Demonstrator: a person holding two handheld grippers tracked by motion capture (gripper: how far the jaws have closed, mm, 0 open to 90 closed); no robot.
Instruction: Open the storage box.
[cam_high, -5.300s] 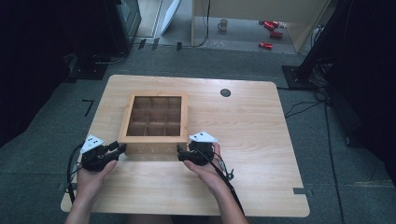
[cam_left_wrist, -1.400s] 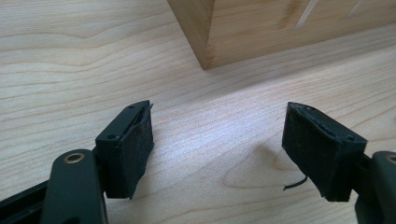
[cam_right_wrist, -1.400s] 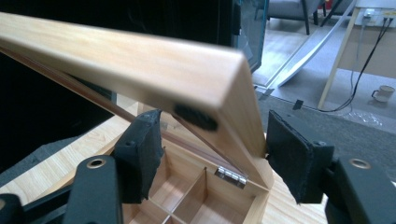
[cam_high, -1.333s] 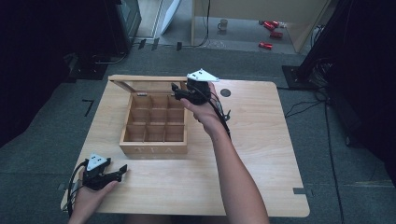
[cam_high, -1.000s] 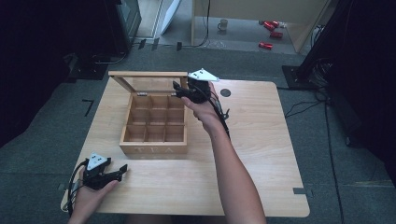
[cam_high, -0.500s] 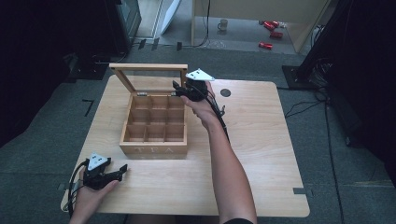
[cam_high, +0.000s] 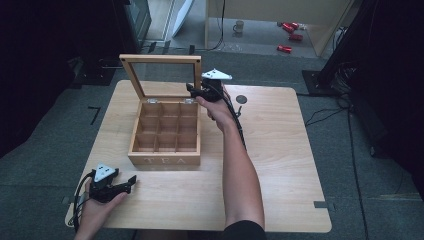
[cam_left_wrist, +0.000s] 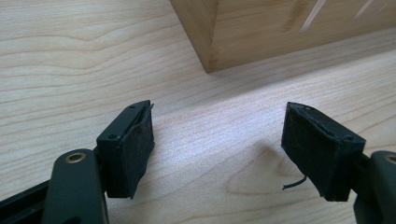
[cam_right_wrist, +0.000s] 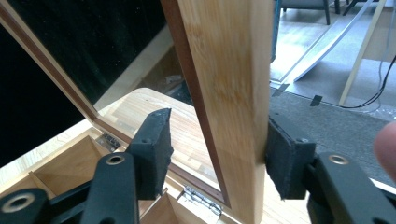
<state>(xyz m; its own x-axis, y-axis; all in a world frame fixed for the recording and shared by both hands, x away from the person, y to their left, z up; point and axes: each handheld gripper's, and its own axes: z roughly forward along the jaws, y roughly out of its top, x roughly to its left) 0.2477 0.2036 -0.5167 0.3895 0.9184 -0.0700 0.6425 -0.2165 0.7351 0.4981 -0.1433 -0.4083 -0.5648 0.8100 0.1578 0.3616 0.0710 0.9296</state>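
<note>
A: High view first, quick. Light wooden tea box with nine square compartments sits left of centre on the pale wood-grain table. Its glass-paned wooden lid now stands nearly upright at the box's 12 o'clock edge. About a second ago it was only partly raised, and in the oldest frame it lay shut.

B: Right gripper?

A: At the lid's 3 o'clock side rail, near the hinge corner. Right gripper view: the lid's wooden frame rail stands between the jaws; the right pad touches it, the left pad is clear with a gap. The jaws have just been closing, but there is no full pinch, so I count them loose around the rail. In the oldest frame this hand rested at the box's front.

B: Left gripper?

A: Parked at the table's 7 o'clock corner, same spot as a second ago. Left gripper view: jaws wide apart, only bare table between them, the box's front corner just ahead and not touched.
</note>
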